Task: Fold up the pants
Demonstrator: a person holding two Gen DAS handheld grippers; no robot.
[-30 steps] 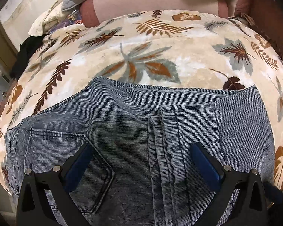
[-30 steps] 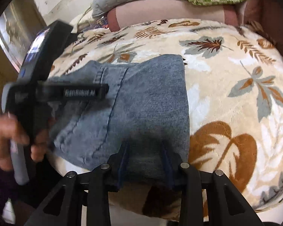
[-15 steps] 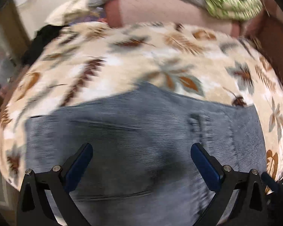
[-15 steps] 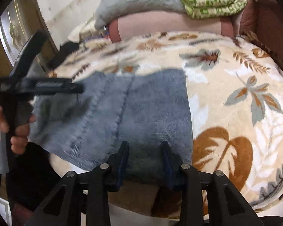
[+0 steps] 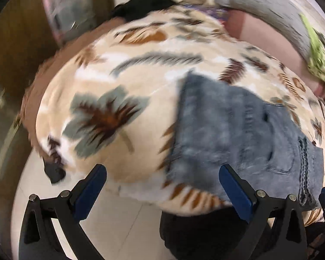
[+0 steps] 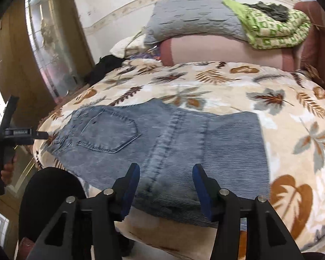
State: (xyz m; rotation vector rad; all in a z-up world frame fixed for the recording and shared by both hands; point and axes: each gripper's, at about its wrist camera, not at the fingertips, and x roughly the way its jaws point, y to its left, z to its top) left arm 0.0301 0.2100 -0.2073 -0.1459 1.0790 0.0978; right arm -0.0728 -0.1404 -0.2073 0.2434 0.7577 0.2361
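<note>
The blue denim pants [image 6: 162,143] lie folded into a flat rectangle on the leaf-print blanket [image 6: 292,130], back pocket facing up at the left. In the blurred left wrist view the pants [image 5: 238,134] sit to the right. My left gripper [image 5: 162,186] is open and empty, held off the bed's near left corner; it also shows at the far left of the right wrist view [image 6: 8,134]. My right gripper [image 6: 165,186] is open and empty, just in front of the pants' near edge, touching nothing.
A grey pillow [image 6: 195,17] and a folded green blanket [image 6: 275,30] lie on a pink bolster [image 6: 227,49] at the bed's head. A dark garment [image 6: 106,67] lies at the far left edge. A wooden mirrored wardrobe [image 6: 49,49] stands left. Pale floor [image 5: 119,227] lies below.
My right gripper has opened, let go of the pants' edge and drawn back. My left gripper has swung away to the left, off the pants, past the bed's corner.
</note>
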